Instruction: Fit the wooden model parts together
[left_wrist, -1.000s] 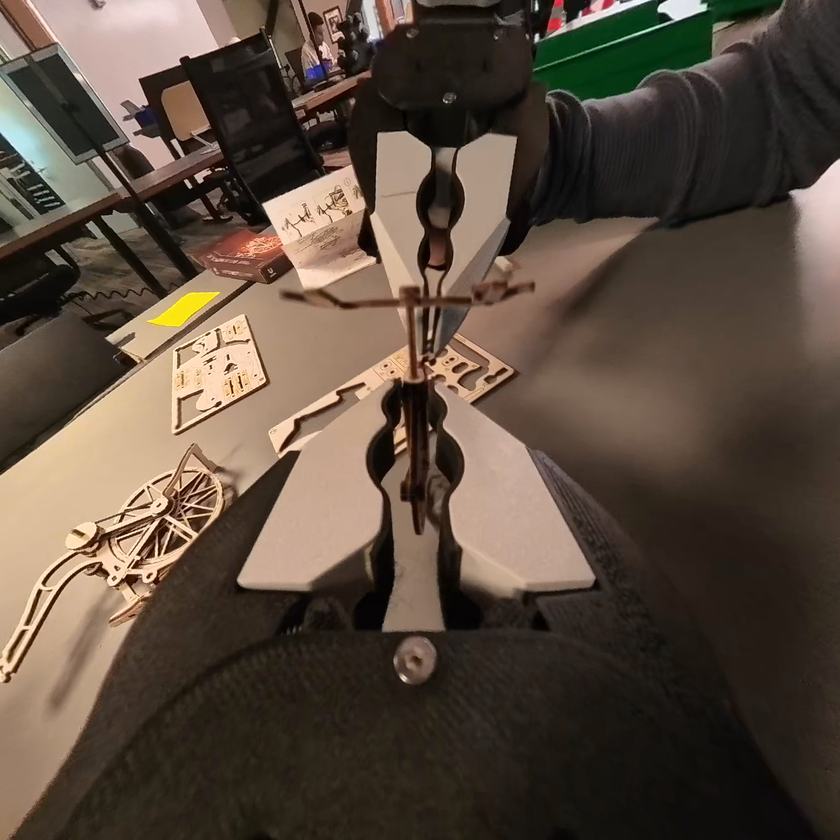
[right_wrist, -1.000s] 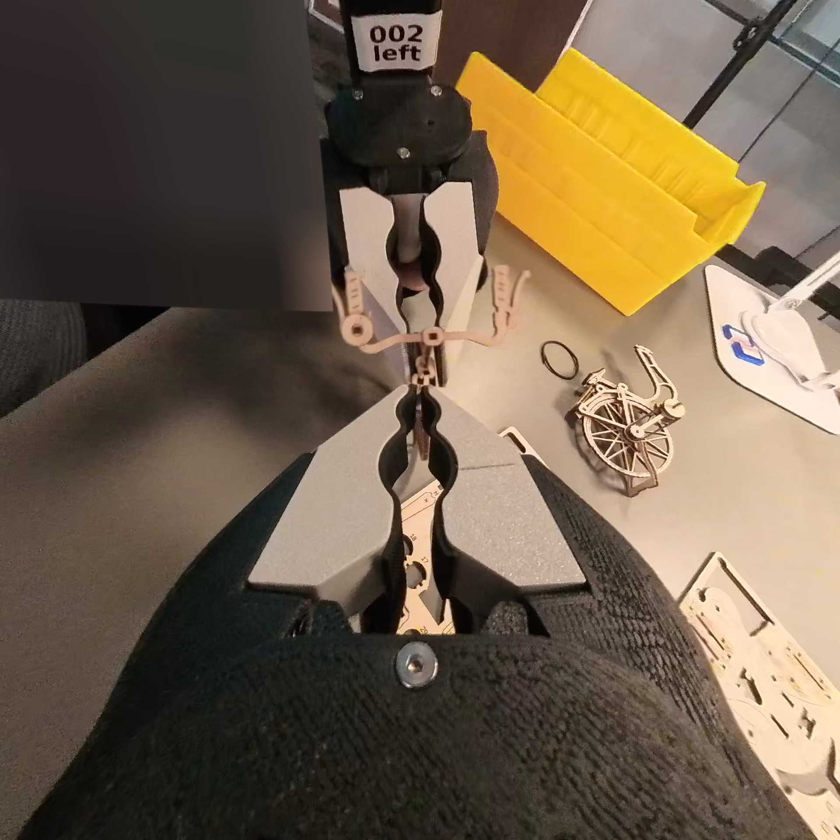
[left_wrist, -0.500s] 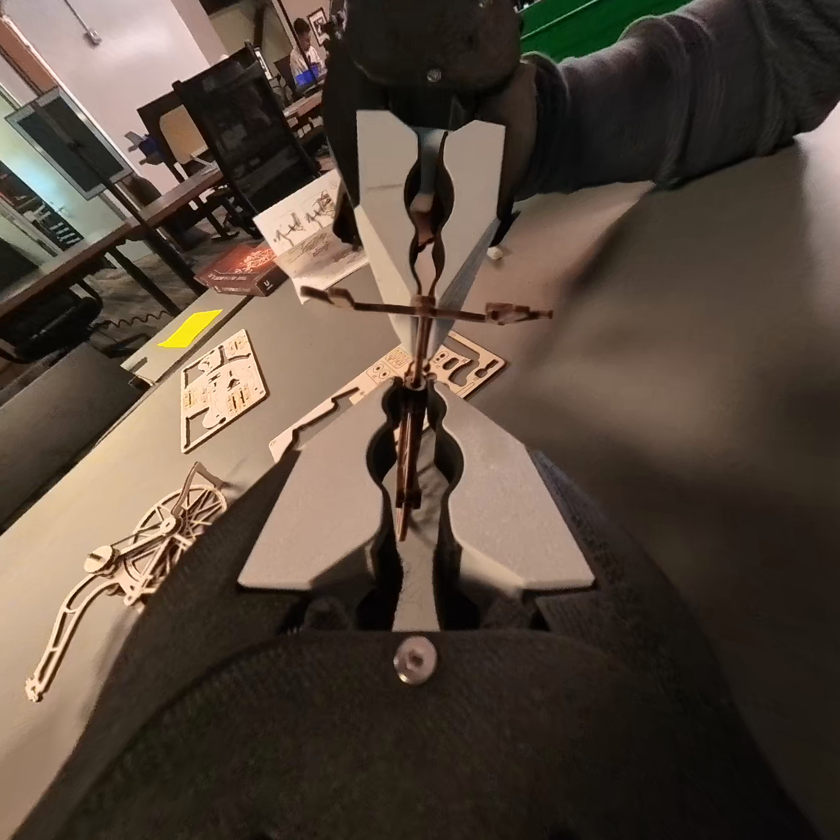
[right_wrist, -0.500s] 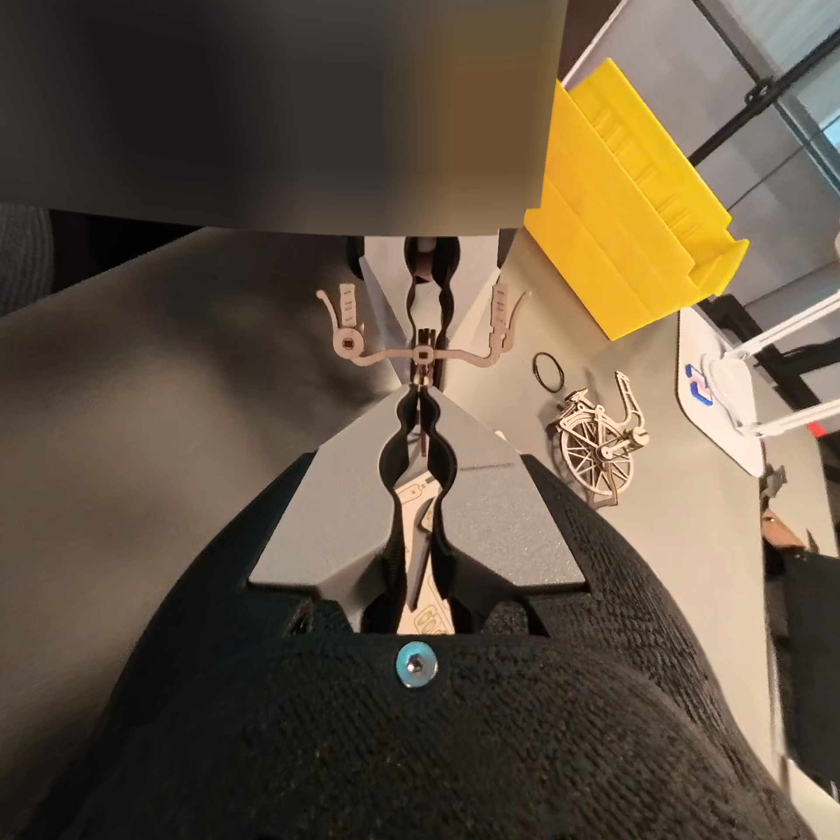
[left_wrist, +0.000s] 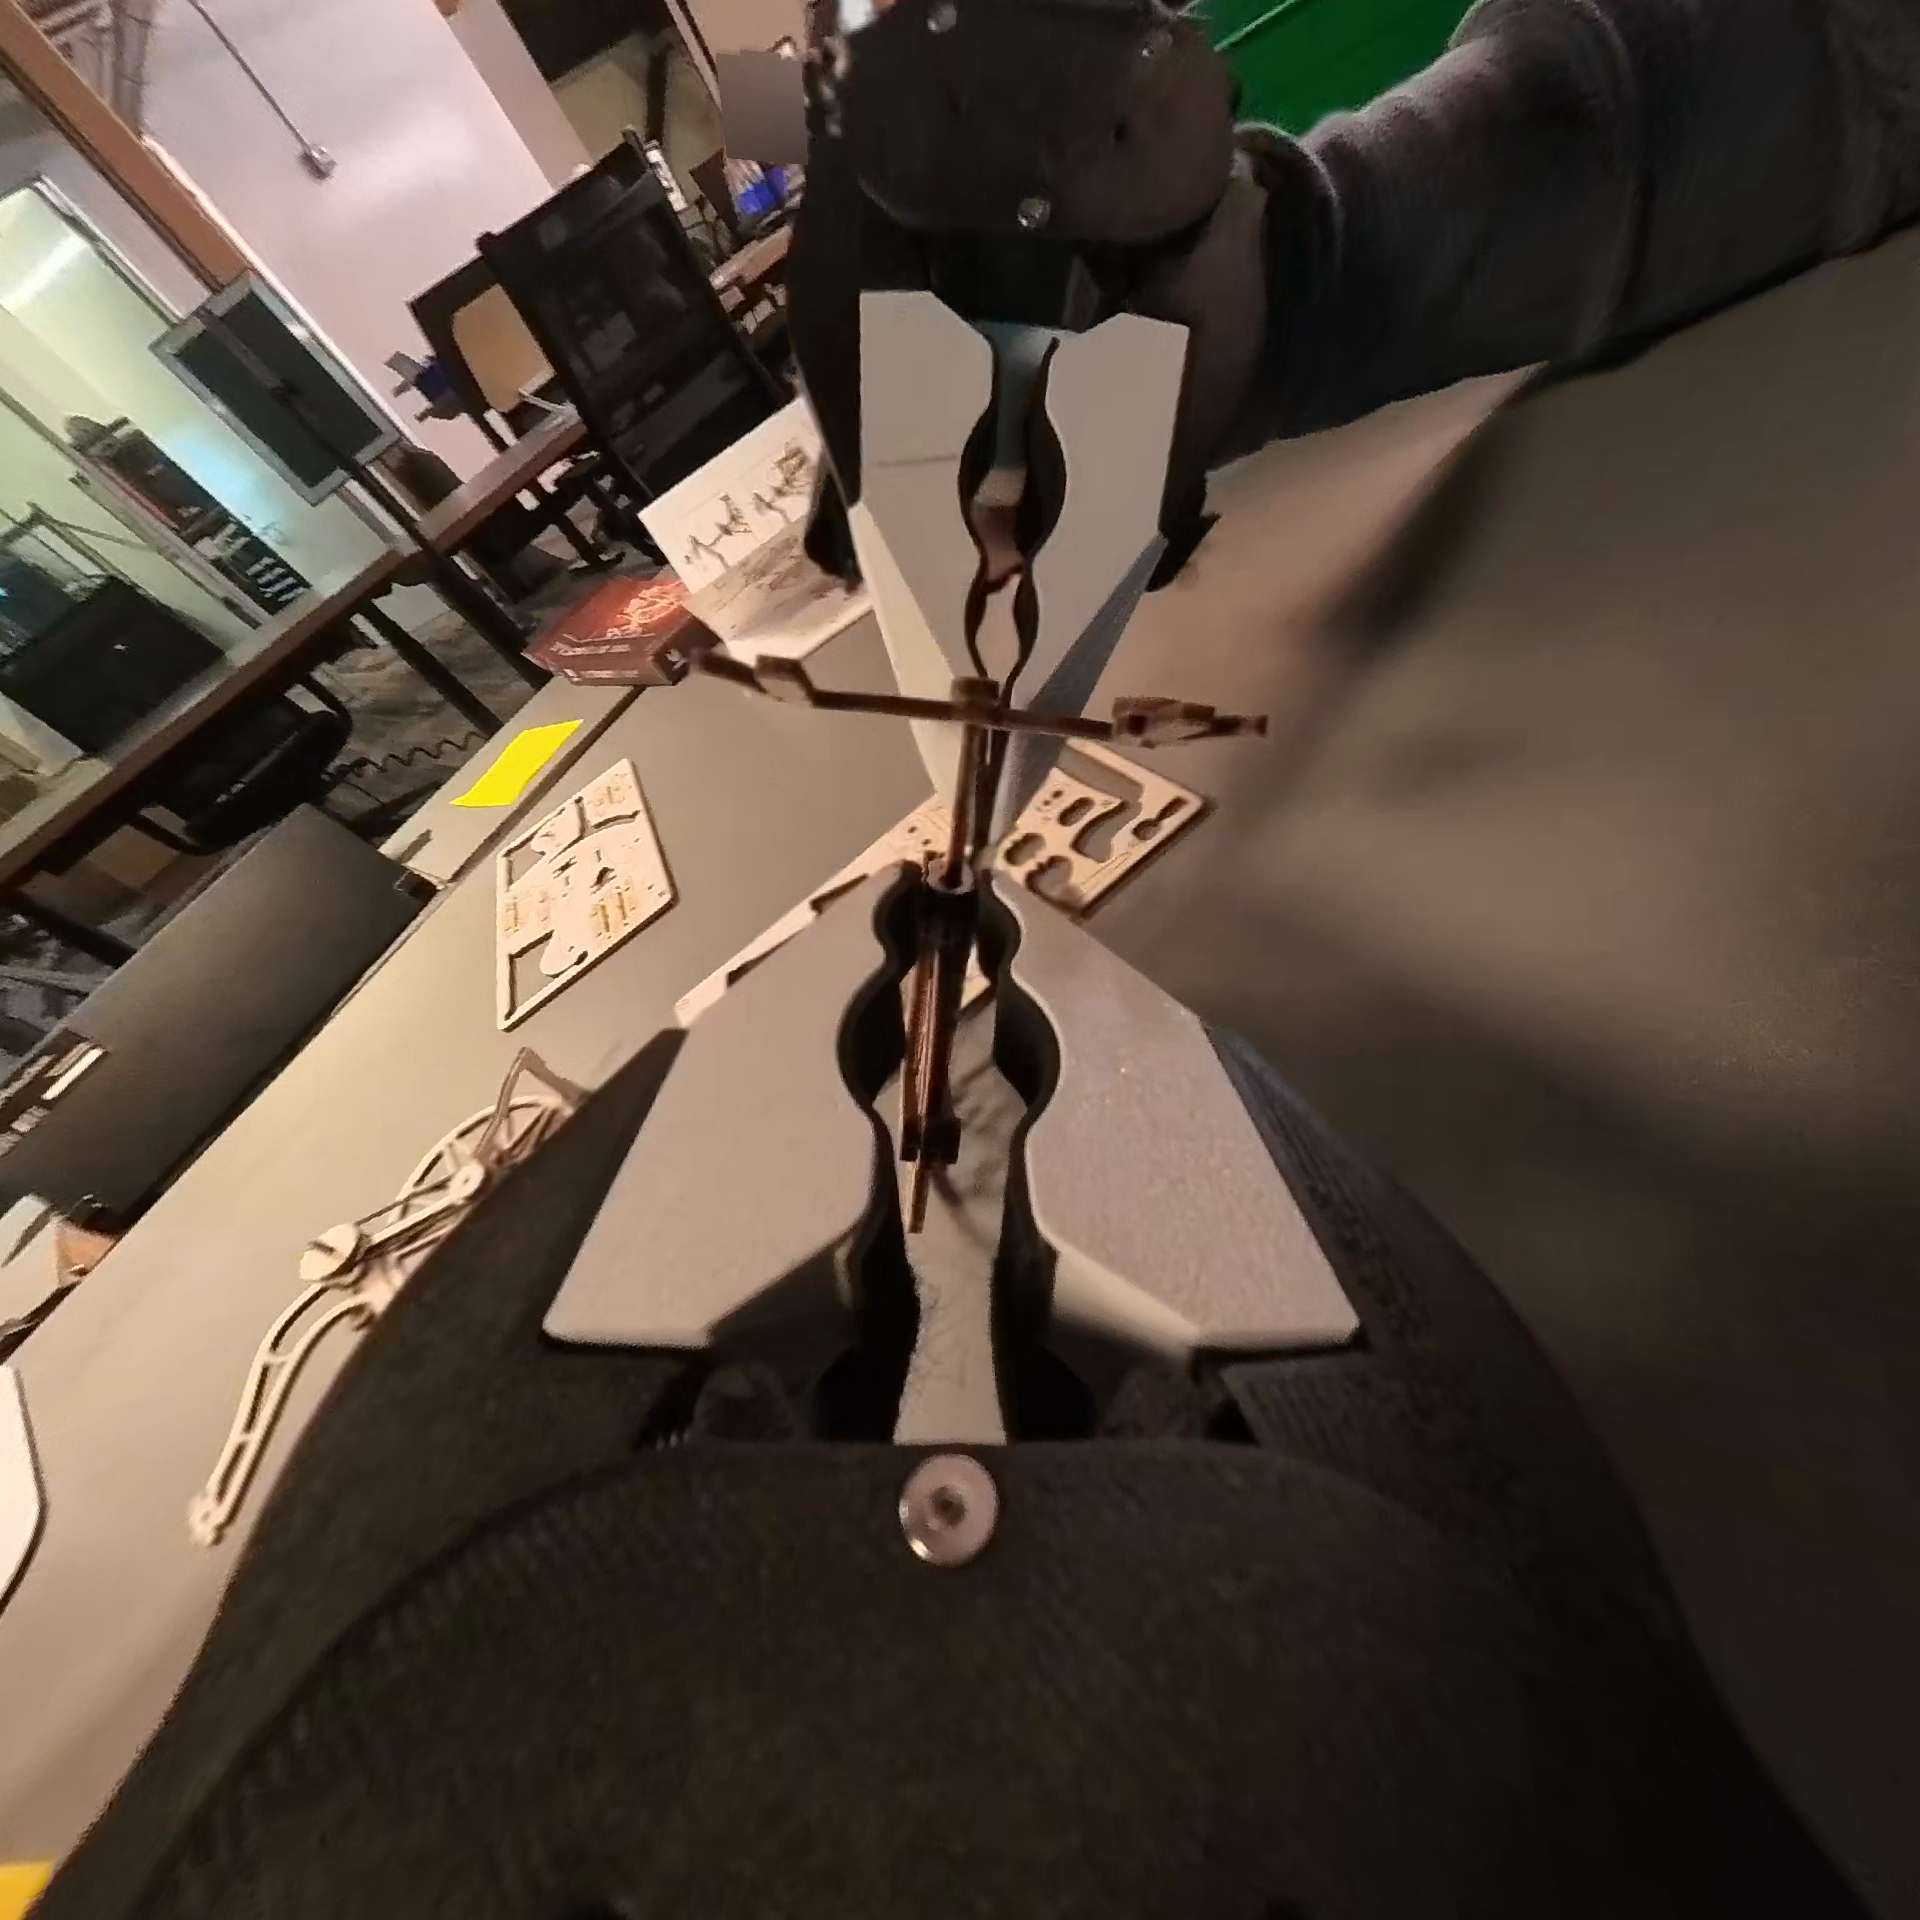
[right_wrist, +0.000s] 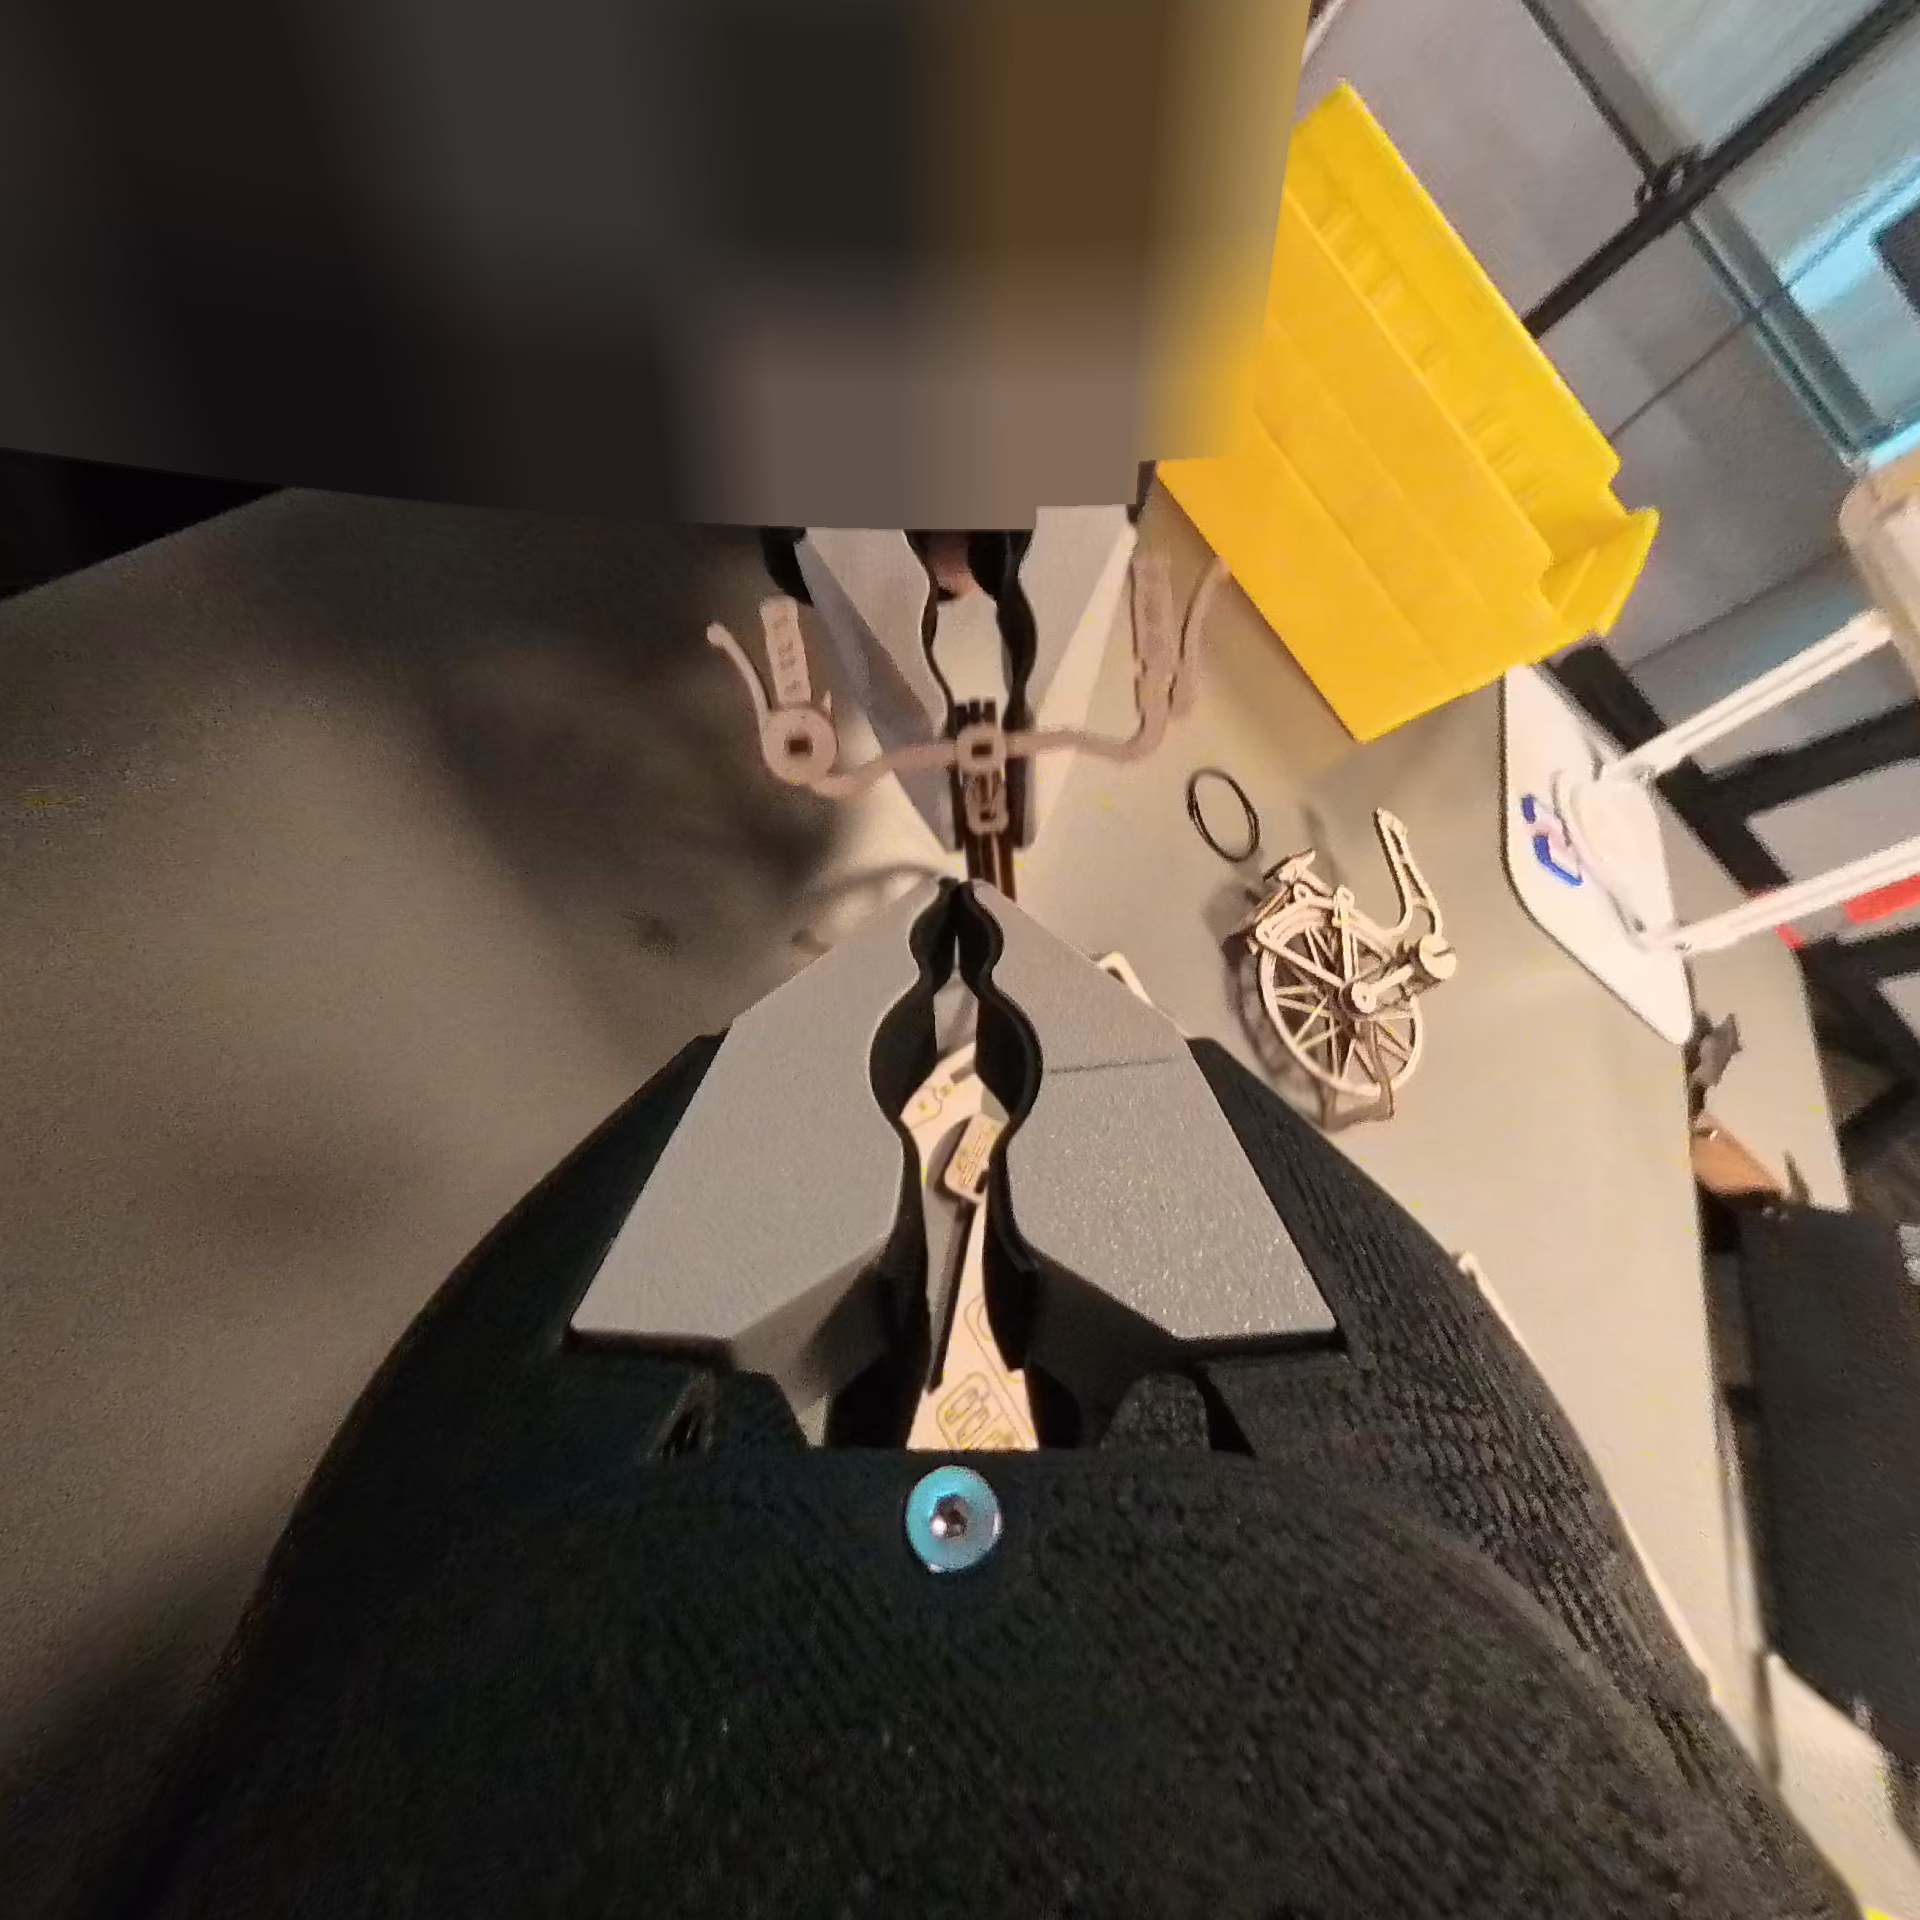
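The small brown wooden handlebar-and-stem assembly (left_wrist: 977, 717) is held in the air at the centre of the left wrist view, between the two grippers, which face each other tip to tip. The left gripper (left_wrist: 951, 883) is clenched on the flat stem plate of the assembly, which runs back between its grey fingers (left_wrist: 727, 1153). The right gripper (left_wrist: 1003, 675), seen opposite in the upper centre, is closed with its tips at the crossbar junction.

In the right wrist view, the right gripper (right_wrist: 961, 894) is closed at the tips on the dark lower end of the assembly (right_wrist: 982, 753); the curved handlebar arms spread to either side just beyond the tips. The left gripper (right_wrist: 977, 623) is partly covered by a blurred patch at upper centre.

The grey surface (right_wrist: 1143, 862) lies below both grippers. A partly built pale wooden bicycle model (right_wrist: 1340, 971) lies at centre right, well apart from the grippers, with a black rubber ring (right_wrist: 1224, 829) just beside it and a yellow plastic bin (right_wrist: 1403, 436) at upper right. In the left wrist view, two pale laser-cut wooden part sheets (left_wrist: 582, 894) (left_wrist: 1101, 842) lie on the surface at centre left and centre, beneath the held assembly. A folded white instruction leaflet (left_wrist: 758, 540) and a dark red box (left_wrist: 623, 634) stand near the far edge of the surface. Bare surface is seen at the right of the frame.
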